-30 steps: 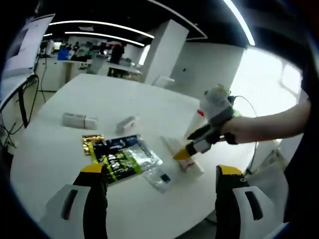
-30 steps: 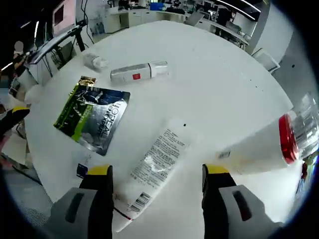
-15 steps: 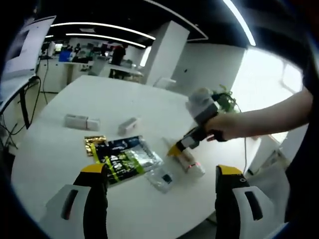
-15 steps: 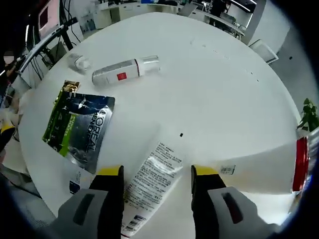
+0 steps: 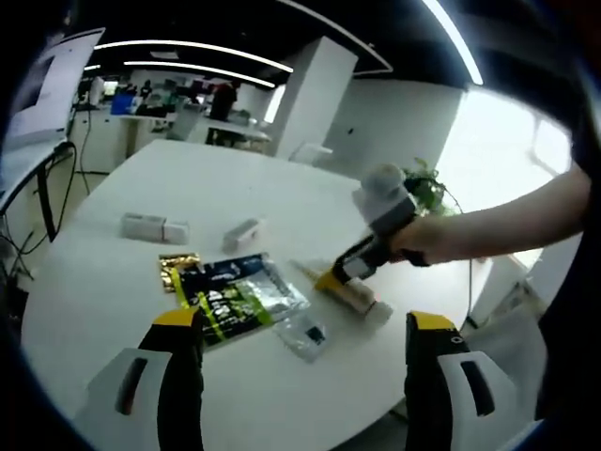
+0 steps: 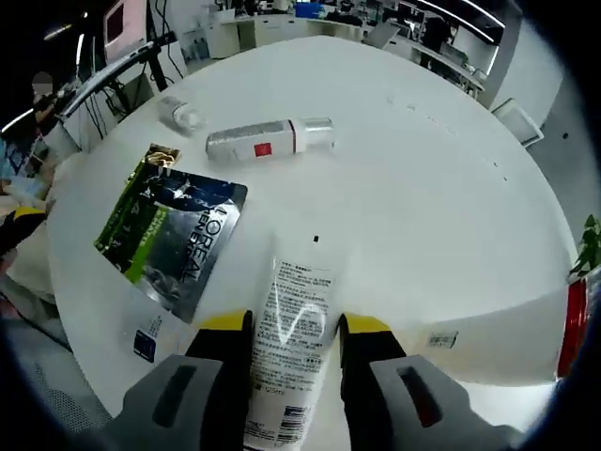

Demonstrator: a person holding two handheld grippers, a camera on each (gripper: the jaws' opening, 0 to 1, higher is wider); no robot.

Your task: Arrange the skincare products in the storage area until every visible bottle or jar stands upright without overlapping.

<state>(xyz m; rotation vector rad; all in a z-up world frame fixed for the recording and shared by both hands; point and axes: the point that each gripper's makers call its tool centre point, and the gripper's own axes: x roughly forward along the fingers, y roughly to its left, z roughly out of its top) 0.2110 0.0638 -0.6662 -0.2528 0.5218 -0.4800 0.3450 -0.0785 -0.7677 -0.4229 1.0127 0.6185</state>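
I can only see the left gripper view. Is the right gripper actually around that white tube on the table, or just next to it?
Observer: Around it. In the right gripper view, the right gripper has one jaw against each side of the white printed plastic tube, which lies flat on the round white table.
Operator: Is anything else lying down close by?
Observer: Yes. A large white bottle with a red band lies on its side, just to the right of that gripper in its own view.
Operator: And the small bottle further back?
Observer: It's a clear bottle with a red label, also lying on its side.
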